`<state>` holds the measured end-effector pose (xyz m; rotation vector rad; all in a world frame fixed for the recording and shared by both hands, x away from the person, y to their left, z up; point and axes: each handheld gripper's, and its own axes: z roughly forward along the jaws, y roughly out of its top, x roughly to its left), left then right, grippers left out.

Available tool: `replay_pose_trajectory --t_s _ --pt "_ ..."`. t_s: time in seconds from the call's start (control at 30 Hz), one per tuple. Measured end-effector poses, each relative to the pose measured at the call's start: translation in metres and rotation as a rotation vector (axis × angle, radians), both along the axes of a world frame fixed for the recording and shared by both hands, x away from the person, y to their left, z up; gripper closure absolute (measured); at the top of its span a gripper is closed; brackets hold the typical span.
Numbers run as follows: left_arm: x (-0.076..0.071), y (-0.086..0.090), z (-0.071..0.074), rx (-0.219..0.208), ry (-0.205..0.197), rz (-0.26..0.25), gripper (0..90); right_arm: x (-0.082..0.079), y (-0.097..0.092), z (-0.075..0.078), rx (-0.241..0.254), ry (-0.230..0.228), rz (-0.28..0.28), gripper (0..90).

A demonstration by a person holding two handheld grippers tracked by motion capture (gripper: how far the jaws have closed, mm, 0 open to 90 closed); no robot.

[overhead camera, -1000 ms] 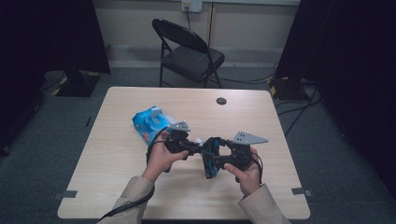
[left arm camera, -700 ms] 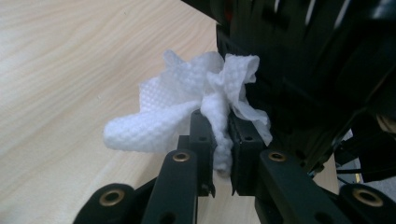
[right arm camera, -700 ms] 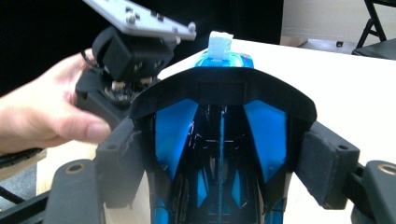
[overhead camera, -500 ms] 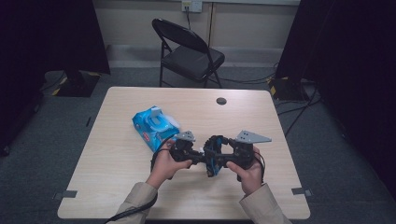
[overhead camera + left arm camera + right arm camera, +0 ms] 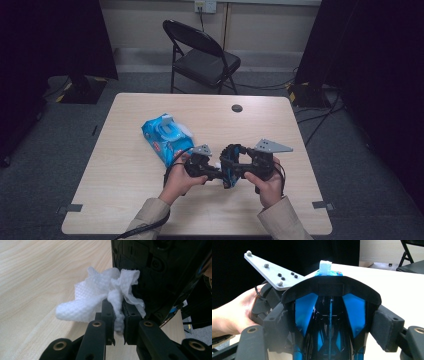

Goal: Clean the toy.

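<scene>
Right now the left tool [image 5: 119, 326] pinches a crumpled white wet wipe [image 5: 105, 293] and presses it against the black-and-blue object [image 5: 329, 315] clamped in the right tool's [image 5: 329, 327] wide-set jaws, low over the tabletop [image 5: 125, 165]. Behind them lies the blue wipes pack [image 5: 165, 137].

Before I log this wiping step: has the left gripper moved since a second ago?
Yes. In the high view the left gripper has drawn away from the blue wipes pack, toward the table's near edge, with the white wipe clamped.
</scene>
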<state>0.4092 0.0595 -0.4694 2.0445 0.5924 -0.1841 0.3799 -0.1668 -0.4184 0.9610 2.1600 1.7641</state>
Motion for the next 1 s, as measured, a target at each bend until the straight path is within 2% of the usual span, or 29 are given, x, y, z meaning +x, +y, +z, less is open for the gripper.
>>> replay_pose_trajectory --t_s 0.37,0.43,0.5,0.6,0.73,0.9,1.0 --pt "-0.004 -0.002 -0.008 0.012 0.02 -0.012 81.7 0.001 -0.001 0.0 0.0 0.003 -0.008 25.6" --pt "-0.005 -0.002 -0.01 0.026 0.026 -0.021 81.7 0.001 -0.002 0.0 0.0 0.001 -0.011 25.6" --pt "-0.006 -0.001 -0.012 0.045 0.021 -0.024 81.7 0.001 -0.003 0.001 0.003 0.0 -0.012 25.6" --pt "-0.005 0.005 -0.011 0.039 0.022 -0.01 81.6 0.001 -0.004 0.001 0.007 -0.001 -0.016 25.6" --pt "-0.002 0.016 -0.003 0.019 0.009 0.018 81.6 0.001 -0.005 0.0 0.0 -0.002 -0.019 25.6" --pt "0.007 0.035 0.018 -0.039 -0.017 0.082 81.5 0.002 -0.005 -0.001 -0.001 0.003 -0.017 25.6" --pt "0.011 0.041 0.034 -0.071 -0.045 0.097 81.5 0.002 -0.003 -0.003 -0.006 0.006 -0.012 25.6"
